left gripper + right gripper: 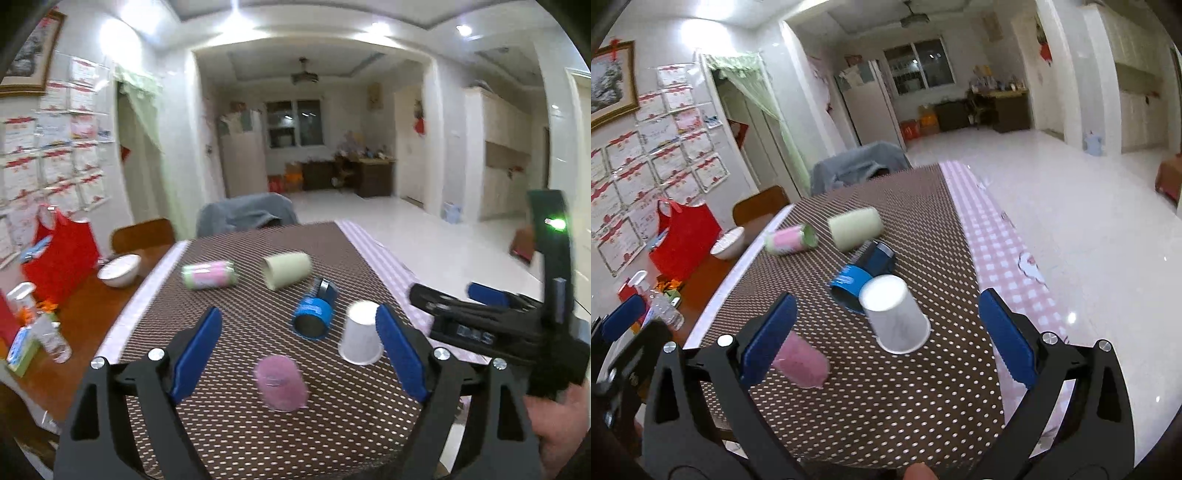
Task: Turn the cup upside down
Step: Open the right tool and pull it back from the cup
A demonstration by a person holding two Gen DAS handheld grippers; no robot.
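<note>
Several cups lie on a brown dotted table runner point(236, 435) point(871, 406). A white cup point(360, 333) point(895, 314) stands upside down. A pink cup point(281, 382) point(801, 363) also stands upside down, nearest me. A blue cup point(312, 315) point(851, 282), a pale green cup point(287, 269) point(854, 227) and a pink-and-green cup point(208, 275) point(788, 240) lie on their sides. My left gripper point(299, 350) is open and empty above the pink cup. My right gripper point(886, 339) is open and empty over the white cup; it also shows in the left wrist view point(454, 295).
A white bowl point(118, 271), a red bag point(61, 254), and a plastic bottle point(51, 338) sit on the wooden table at left. A pink checked cloth point(1001, 243) covers the right edge. A chair with a grey jacket point(858, 166) stands at the far end.
</note>
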